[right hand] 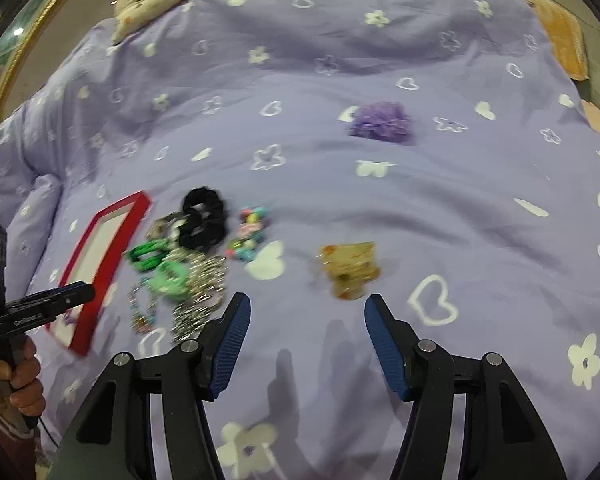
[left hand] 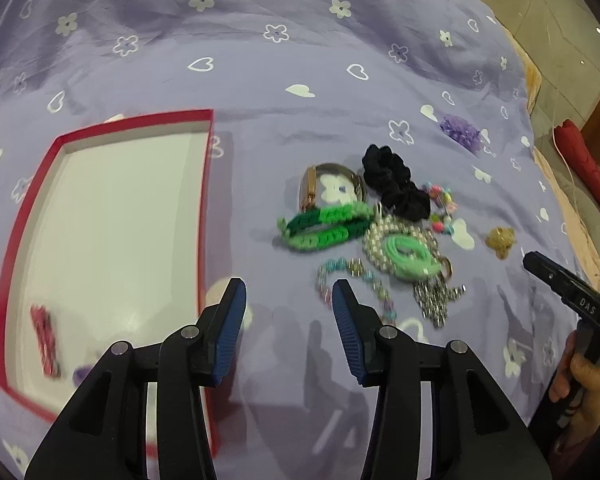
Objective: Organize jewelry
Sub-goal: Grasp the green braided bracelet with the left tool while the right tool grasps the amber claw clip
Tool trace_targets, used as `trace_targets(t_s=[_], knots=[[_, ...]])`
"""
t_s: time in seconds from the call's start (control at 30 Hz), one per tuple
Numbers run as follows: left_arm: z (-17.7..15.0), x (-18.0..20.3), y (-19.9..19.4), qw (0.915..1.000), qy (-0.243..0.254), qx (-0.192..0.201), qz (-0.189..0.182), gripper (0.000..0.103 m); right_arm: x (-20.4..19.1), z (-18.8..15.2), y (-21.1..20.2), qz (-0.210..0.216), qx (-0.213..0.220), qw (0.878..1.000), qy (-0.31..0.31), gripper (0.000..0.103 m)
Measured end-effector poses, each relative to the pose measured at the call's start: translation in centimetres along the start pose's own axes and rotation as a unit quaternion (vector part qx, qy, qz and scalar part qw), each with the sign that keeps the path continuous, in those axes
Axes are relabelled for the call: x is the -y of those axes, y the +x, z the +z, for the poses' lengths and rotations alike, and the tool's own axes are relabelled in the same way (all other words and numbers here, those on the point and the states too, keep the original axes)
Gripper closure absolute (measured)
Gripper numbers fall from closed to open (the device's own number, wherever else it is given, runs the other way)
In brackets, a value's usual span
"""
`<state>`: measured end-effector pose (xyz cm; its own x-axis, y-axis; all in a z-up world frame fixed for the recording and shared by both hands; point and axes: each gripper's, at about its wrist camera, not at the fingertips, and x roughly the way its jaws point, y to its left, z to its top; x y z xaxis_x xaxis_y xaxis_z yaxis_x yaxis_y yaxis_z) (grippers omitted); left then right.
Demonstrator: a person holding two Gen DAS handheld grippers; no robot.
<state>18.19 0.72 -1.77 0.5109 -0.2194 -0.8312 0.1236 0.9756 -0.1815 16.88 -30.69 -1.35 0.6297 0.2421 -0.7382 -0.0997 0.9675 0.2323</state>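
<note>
Lilac bedding printed with white hearts and flowers covers the bed, and everything lies on this soft, creased cloth. To the left sits the red-rimmed box, shallow and pale inside, with a red patterned piece already in its near corner. The jewelry pile lies just right of the box: green braided bands, a pearl strand, a mint cord, a beaded chain, a silver chain and a black scrunchie, all touching or overlapping. That tangle is the main risk, in my judgement: closing on one strand may drag its neighbours along, or a thin chain may slip from the ribbed pads and sink into a fold. The left tool points steeply down at bare cloth between box and pile, jaws apart and holding nothing. The right tool also slants down, jaws set wider and empty, just short of the amber clip, which lies apart from the pile; further off sits a purple scrunchie. Both views are motion-blurred, so a hasty grasp could land beside the clip or pinch the bedding with it. A hand grips the left tool's handle.
</note>
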Motion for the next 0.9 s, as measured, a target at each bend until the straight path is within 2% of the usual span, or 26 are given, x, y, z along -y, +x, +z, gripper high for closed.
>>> trace_targets(t_s=[0.23, 0.4, 0.47, 0.5, 0.57, 0.6, 0.7, 0.73, 0.8, 0.9], knots=[[2.7, 0.4, 3.9, 0.9995, 0.021, -0.02, 0.008, 0.059, 0.8, 1.1, 2.0, -0.02, -0.003, 1.0, 0.006, 0.041], [3.2, 0.7, 6.4, 0.9984, 0.031, -0.047, 0.003, 0.059, 0.8, 1.5, 3.4, -0.028, -0.011, 1.0, -0.001, 0.041], [3.3, 0.9, 6.7, 0.9983, 0.036, -0.046, -0.001, 0.059, 0.9, 1.5, 3.8, -0.03, -0.014, 0.999, -0.001, 0.042], [3.3, 1.0, 6.7, 0.9983, 0.037, -0.045, -0.006, 0.06, 1.1, 1.5, 4.0, -0.03, -0.015, 0.999, 0.002, 0.042], [3.4, 1.1, 6.6, 0.9983, 0.039, -0.041, -0.018, 0.071, 1.3, 1.4, 4.2, -0.03, -0.014, 0.999, 0.004, 0.043], [3.4, 1.1, 6.6, 0.9982, 0.041, -0.039, -0.018, 0.073, 1.3, 1.4, 4.3, -0.031, -0.013, 0.999, 0.005, 0.044], [3.4, 1.5, 6.4, 0.9978, 0.054, -0.033, -0.017, 0.085, 1.4, 1.4, 4.4, -0.035, -0.011, 0.999, 0.005, 0.071], [3.3, 1.6, 6.2, 0.9978, 0.058, -0.029, -0.016, 0.091, 1.5, 1.4, 4.3, -0.033, -0.01, 0.999, 0.007, 0.071], [3.2, 1.7, 5.7, 0.9977, 0.06, -0.023, -0.019, 0.092, 1.4, 1.4, 4.1, -0.031, -0.008, 0.999, 0.004, 0.072], [2.7, 1.7, 4.7, 0.9977, 0.061, -0.016, -0.025, 0.093, 0.8, 1.2, 3.7, -0.02, -0.008, 1.0, -0.002, 0.079]])
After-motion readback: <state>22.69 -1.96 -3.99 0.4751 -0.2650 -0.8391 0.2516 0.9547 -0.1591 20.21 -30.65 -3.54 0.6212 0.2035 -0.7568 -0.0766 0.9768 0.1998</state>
